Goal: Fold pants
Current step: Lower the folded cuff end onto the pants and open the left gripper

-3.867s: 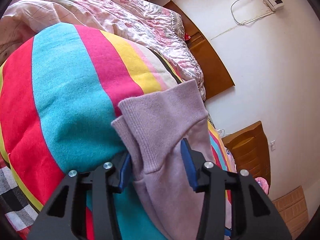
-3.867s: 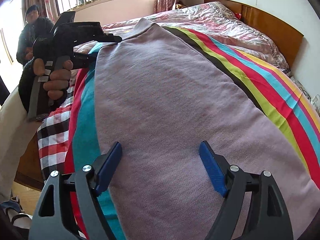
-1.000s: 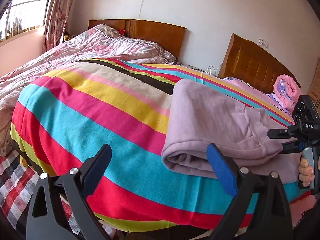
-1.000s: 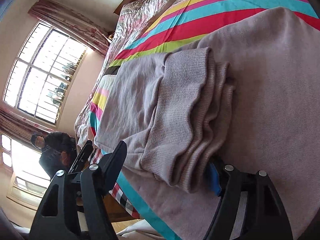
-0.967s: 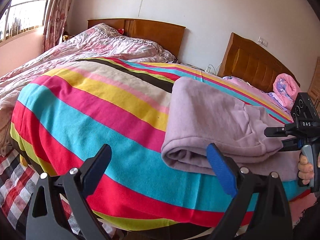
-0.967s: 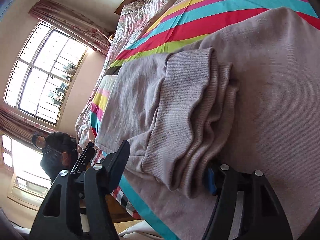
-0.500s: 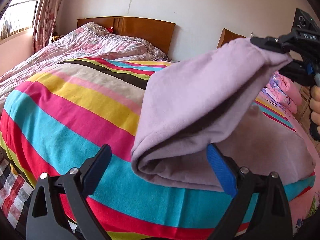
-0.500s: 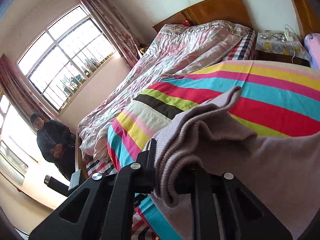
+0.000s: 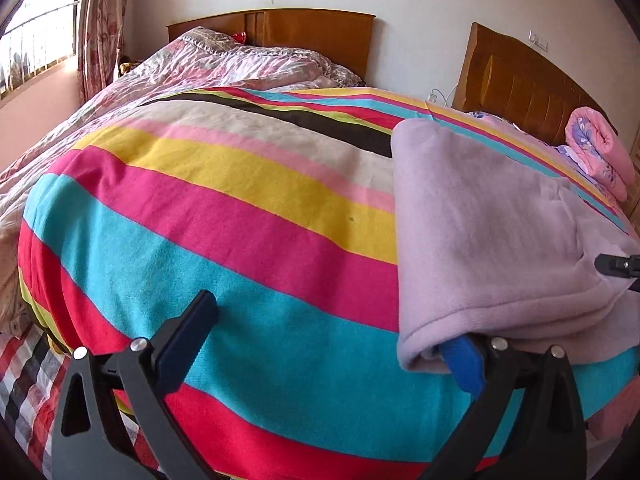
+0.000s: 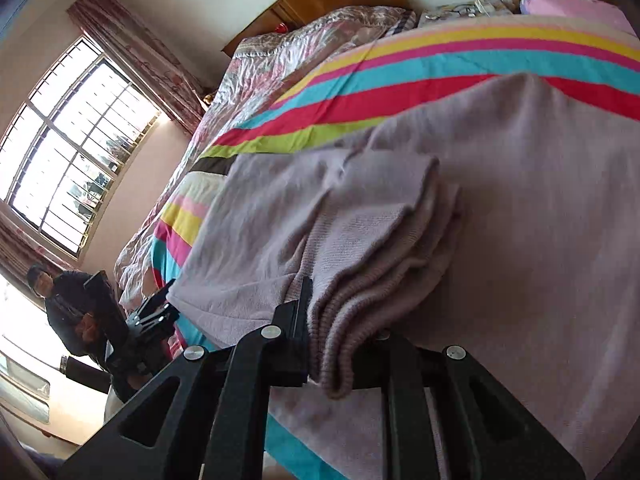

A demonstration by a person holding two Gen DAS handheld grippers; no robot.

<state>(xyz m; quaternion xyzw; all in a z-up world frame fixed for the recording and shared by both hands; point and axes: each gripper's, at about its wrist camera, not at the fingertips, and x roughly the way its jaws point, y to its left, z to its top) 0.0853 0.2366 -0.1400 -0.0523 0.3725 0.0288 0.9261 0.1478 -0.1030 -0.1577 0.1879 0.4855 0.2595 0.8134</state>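
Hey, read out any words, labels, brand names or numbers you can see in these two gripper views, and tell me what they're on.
No text can be read in either view.
Lilac pants: no label or print shows.
Striped blanket: plain stripes only.
Left gripper's body, seen from the right wrist: too small and dark to show any marking.

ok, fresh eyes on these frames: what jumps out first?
The bold striped blanket fills the bed. On its right side lie the lilac pants, folded over. The right gripper is clamped on their bunched ribbed cuffs, while the left gripper stands wide, one finger tucked under the folded edge. A bright barred window sits at the left in the right wrist view.
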